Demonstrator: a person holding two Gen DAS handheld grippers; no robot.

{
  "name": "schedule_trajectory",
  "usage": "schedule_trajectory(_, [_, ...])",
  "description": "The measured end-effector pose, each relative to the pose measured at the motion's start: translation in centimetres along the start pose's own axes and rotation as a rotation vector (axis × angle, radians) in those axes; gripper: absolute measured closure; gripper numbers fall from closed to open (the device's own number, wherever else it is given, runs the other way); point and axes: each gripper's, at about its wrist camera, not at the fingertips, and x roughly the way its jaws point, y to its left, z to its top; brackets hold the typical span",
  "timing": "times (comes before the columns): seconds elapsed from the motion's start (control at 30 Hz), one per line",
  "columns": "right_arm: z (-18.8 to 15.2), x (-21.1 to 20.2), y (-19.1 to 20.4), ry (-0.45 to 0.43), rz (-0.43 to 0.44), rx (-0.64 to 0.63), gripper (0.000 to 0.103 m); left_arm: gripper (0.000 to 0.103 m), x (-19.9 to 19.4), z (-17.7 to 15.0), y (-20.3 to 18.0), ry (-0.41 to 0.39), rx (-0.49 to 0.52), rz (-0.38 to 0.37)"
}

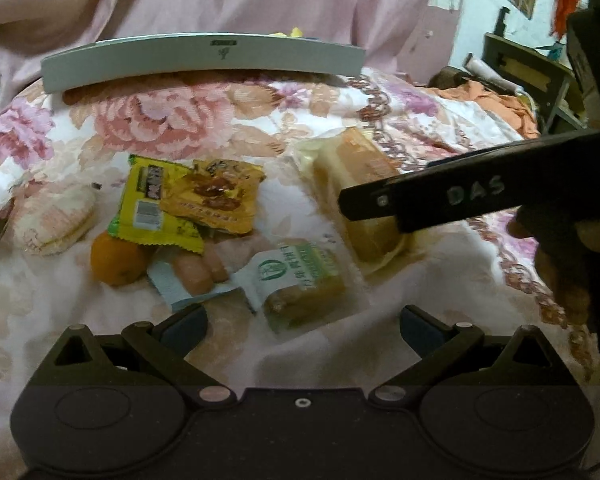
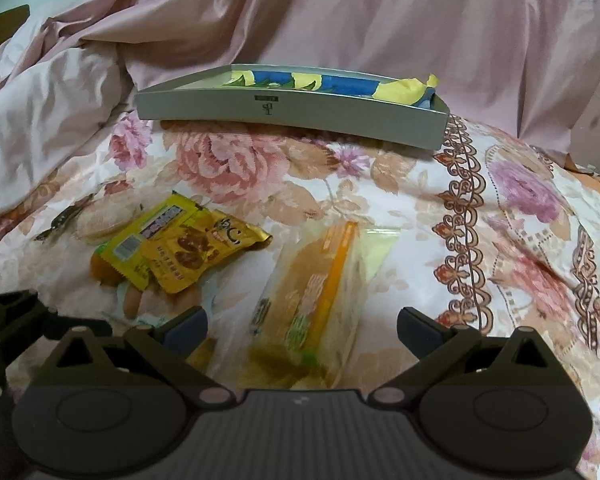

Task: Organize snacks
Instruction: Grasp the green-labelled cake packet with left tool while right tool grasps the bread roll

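Note:
Snacks lie on a floral bedspread: a yellow packet (image 1: 155,204), a gold nut packet (image 1: 215,196), an orange (image 1: 115,260), pink sausages (image 1: 199,272), a green-labelled cake (image 1: 304,284), a round wafer pack (image 1: 55,216) and a long bread pack (image 1: 356,196). A grey tray (image 1: 203,60) stands behind them. My left gripper (image 1: 304,324) is open just before the green-labelled cake. My right gripper (image 2: 302,330) is open over the near end of the bread pack (image 2: 320,288); its finger (image 1: 440,196) crosses the left wrist view. The tray (image 2: 291,114) holds a blue and yellow packet (image 2: 340,84).
Pink bedding (image 2: 340,20) is heaped behind the tray and at the left. An orange cloth (image 1: 488,100) and a dark chair (image 1: 532,68) stand past the bed's right edge. Bare bedspread (image 2: 520,220) lies right of the bread pack.

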Motion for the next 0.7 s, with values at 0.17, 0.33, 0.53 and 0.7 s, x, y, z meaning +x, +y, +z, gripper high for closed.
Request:
schedule_trajectory(0.17, [-0.1, 0.8, -0.9, 0.024, 0.031, 0.057, 0.0, 0.001, 0.0, -0.3, 0.0, -0.028, -0.01, 0.011])
schedule_trajectory(0.33, [-0.2, 1.2, -0.5, 0.016, 0.016, 0.043, 0.0, 0.001, -0.3, -0.2, -0.1, -0.047, -0.027, 0.014])
schedule_trajectory(0.53, [-0.3, 1.6, -0.8, 0.021, 0.023, 0.075, 0.001, 0.008, -0.4, -0.2, -0.3, -0.065, -0.026, -0.003])
schedule_trajectory(0.7, [-0.4, 2.0, -1.0, 0.035, 0.048, 0.104, 0.01, 0.013, -0.2, 0.0, -0.4, -0.069, -0.031, -0.021])
